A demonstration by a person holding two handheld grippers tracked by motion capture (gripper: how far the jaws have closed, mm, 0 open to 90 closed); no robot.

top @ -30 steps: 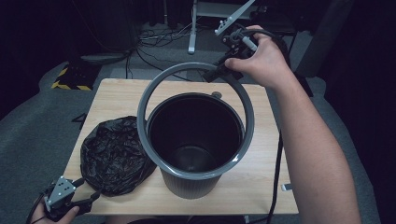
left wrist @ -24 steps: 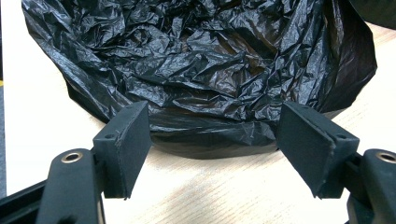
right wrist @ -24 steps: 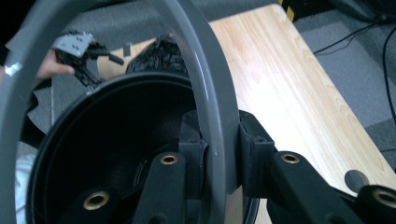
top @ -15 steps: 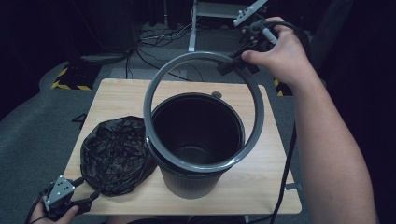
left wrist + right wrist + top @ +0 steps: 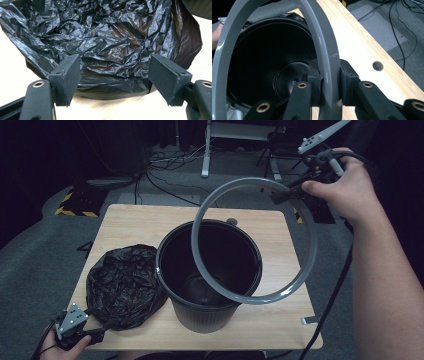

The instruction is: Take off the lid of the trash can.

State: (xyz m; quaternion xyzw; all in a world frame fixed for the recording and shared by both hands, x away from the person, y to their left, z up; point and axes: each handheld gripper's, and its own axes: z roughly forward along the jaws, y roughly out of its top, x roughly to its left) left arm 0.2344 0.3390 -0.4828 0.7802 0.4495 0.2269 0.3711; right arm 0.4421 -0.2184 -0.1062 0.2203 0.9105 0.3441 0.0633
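Note:
A grey plastic ring [image 5: 306,270] [image 5: 322,50] hangs tilted in the air above and to the right of the black bin [image 5: 210,312] [image 5: 262,75], lifted clear of its rim. My right gripper [image 5: 286,196] [image 5: 329,82] is shut on the ring's far edge, one pad on each side of the band. A crumpled black bin bag [image 5: 122,285] [image 5: 105,45] lies on the table left of the bin. My left gripper [image 5: 95,334] [image 5: 115,75] rests at the table's near left corner, open, with its pads apart just in front of the bag.
The wooden table [image 5: 135,222] has a small round hole [image 5: 231,222] [image 5: 378,65] near its far edge. Cables and a metal stand leg [image 5: 205,150] lie on the grey floor beyond. The right gripper's cable [image 5: 330,305] trails past the table's right edge.
My right gripper has carried the grey ring up and to the right, so it now overhangs the bin's right side. The left gripper and the bag have stayed put.

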